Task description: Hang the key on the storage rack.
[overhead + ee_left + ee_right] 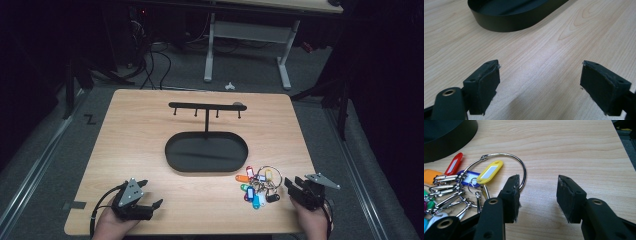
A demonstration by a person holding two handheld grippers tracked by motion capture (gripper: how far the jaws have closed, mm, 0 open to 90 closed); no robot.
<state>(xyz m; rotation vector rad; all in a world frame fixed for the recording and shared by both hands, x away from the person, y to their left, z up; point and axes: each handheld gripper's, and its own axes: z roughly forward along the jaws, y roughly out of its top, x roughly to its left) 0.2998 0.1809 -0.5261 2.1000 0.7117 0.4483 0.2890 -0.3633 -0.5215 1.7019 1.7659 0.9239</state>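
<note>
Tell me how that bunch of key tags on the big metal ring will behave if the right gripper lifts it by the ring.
The ring looks stiff and thin, so it may slip in the right gripper. The tags hang on loose clips and would probably dangle and swing. The bunch looks light.

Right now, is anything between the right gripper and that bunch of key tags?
Nothing visible. The right gripper is open over bare table, right beside the key tag bunch; its big metal ring lies just past one jaw.
</note>
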